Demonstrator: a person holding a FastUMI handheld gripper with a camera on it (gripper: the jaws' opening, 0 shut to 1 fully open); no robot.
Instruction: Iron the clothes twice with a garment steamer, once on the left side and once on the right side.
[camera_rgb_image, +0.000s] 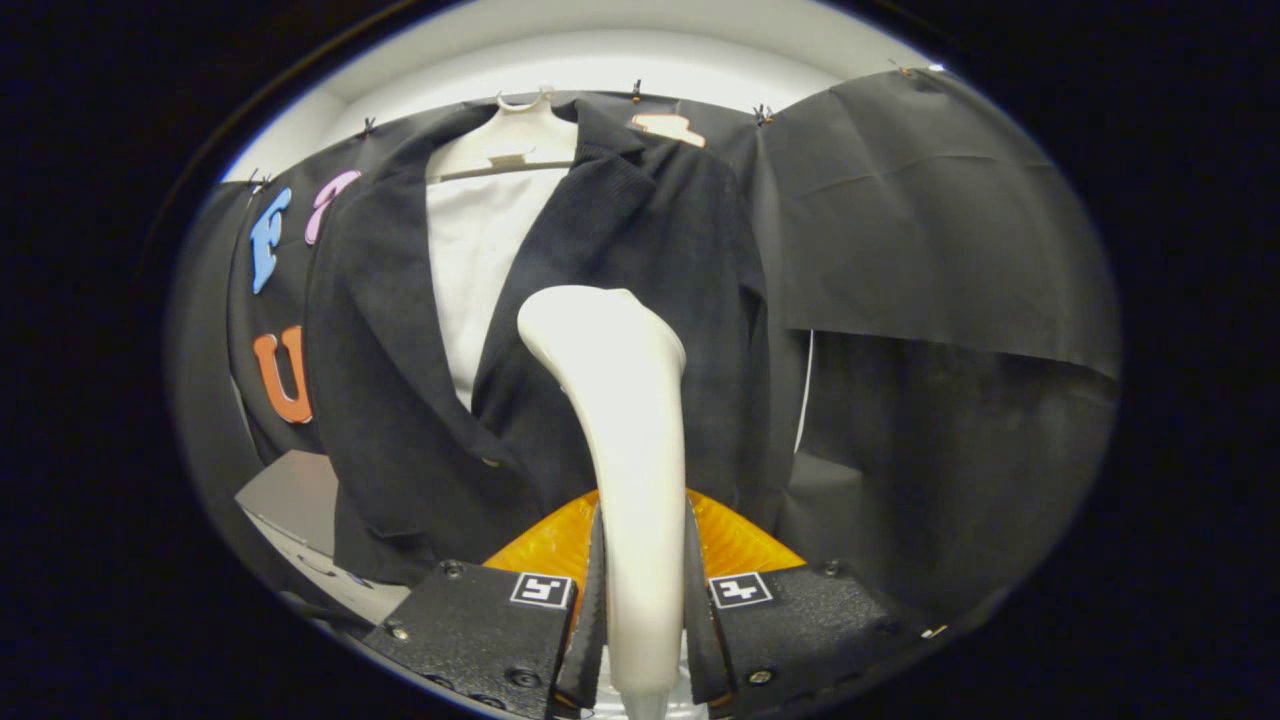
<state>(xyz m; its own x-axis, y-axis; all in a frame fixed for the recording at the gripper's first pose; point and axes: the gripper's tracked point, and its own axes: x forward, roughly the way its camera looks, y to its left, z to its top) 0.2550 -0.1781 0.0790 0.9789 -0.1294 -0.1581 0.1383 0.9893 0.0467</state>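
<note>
A dark jacket (620, 260) hangs over a white shirt (478, 260) on a pale hanger (520, 130) against the booth's cloth wall. My gripper (640, 600) is shut on the handle of a white garment steamer (625, 420), both fingers pressing its sides. The steamer rises upright from between the fingers, and its rounded head sits right in front of the jacket's right front panel, about at chest height. Whether the head touches the cloth I cannot tell. The jacket's lower middle is hidden behind the steamer.
A black cloth (930, 220) hangs to the right of the jacket. A grey table surface (295, 495) lies below the jacket at the left. A thin white cord (803, 390) runs down beside the jacket's right edge.
</note>
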